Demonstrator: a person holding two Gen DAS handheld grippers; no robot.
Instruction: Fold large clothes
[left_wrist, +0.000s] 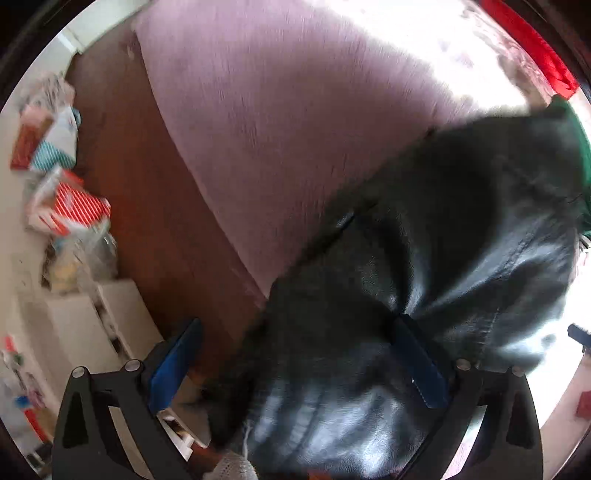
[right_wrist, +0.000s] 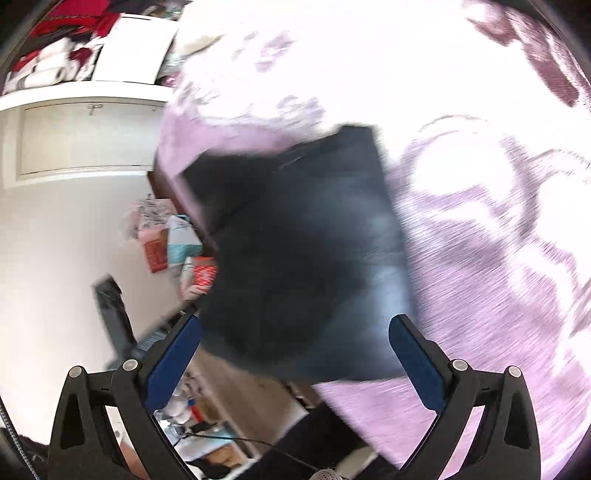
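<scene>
Black, glossy leather fills the left wrist view: a jacket lies bunched on the pink bedspread, at its near edge, and we take that bedspread as our landmark. Our left gripper has its blue pads spread wide, with the jacket's folds heaped between them and against the right pad; we cannot tell whether anything is gripped. Beside the bedspread runs a brown floor, and beyond that, against a pale wall, sits a pile of striped boxes. A strip of green cloth shows past the jacket's far side. From the right wrist view, blurred by motion, the jacket appears as a dark mass on the bedspread, hanging over its edge. Our right gripper is also spread wide, pads apart, hovering near the jacket's near edge and holding nothing.
</scene>
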